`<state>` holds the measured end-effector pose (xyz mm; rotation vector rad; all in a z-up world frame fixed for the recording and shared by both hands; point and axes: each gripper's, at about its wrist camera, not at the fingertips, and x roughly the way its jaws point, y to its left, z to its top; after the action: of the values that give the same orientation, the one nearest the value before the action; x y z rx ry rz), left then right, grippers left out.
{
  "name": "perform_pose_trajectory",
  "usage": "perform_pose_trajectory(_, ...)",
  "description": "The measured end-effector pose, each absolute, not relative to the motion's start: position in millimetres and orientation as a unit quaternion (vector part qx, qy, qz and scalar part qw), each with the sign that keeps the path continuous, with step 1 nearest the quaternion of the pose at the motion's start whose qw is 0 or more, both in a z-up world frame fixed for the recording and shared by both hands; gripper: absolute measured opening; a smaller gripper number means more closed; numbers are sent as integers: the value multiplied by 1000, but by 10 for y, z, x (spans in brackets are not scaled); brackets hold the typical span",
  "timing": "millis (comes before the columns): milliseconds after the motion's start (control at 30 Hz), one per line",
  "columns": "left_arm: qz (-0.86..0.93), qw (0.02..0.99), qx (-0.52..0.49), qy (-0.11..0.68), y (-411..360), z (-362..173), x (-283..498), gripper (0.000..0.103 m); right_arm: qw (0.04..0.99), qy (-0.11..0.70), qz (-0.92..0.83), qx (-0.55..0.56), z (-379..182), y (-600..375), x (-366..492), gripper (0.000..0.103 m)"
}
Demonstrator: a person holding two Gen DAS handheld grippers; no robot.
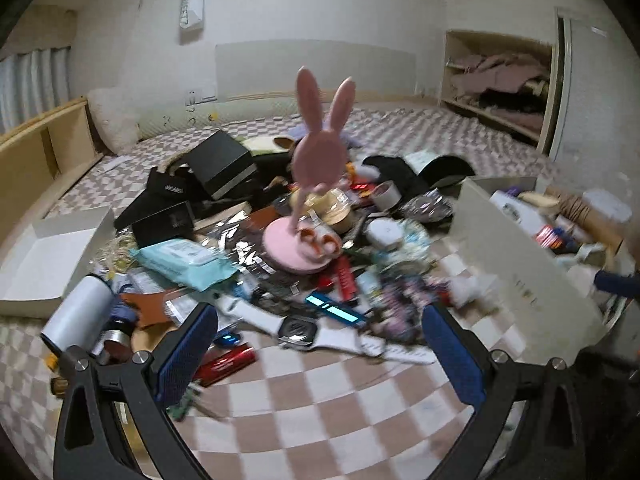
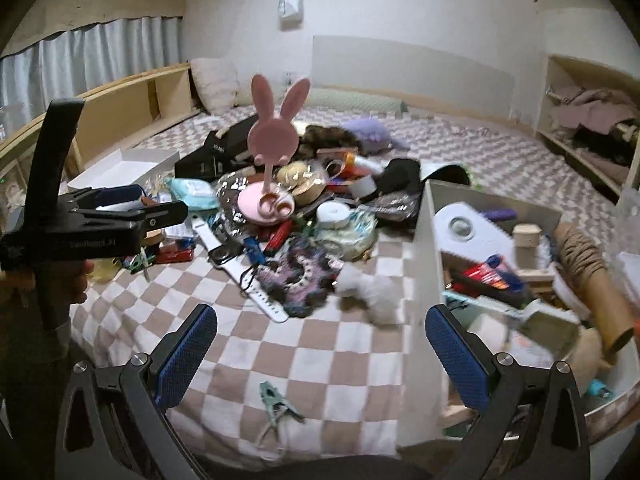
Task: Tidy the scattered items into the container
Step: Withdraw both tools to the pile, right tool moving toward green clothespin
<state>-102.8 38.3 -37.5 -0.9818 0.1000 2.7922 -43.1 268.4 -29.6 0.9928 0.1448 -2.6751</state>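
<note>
White container (image 2: 426, 240) holds several items, I think; most clutter, like the pink bunny stand (image 2: 272, 148), remains out; my left gripper (image 1: 320, 344) and right gripper (image 2: 320, 344) hang released, empty.

The container (image 1: 520, 264) is cut off at the right edge of the left wrist view, its contents smeared by motion blur. In the right wrist view a white fluffy thing (image 2: 376, 288) beside it is too blurred to identify. The watch (image 1: 304, 330) strap ends blur out. Small items under the pink bunny stand (image 1: 308, 200) lie half buried.
</note>
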Motion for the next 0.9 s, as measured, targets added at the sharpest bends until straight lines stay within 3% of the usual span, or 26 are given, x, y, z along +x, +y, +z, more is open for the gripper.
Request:
perform_pose_trajectory(467,906,101,-410,26,-190,-858,-1099,103,181,125,-864,454,-773,2353,-568,103)
perform_pose_trajectory(700,901,90,-424,1,-381,-1032,-1080,102,213,243,-804,499,-1055,2157,-543,103)
perform_pose_trajectory(733,901,90,-425,-9,-410,-1036,-1072,102,219,251,-797,504,-1086,2137,-537,101)
perform_pose_trajectory(833,900,84,-426,-35,-497,-1042,-1063,102,239,267,-773,524,-1194,2078,-535,78)
perform_pose_trajectory(900,899,80,-427,-51,-555,-1043,-1061,102,246,271,-760,537,-1250,2058,-552,74)
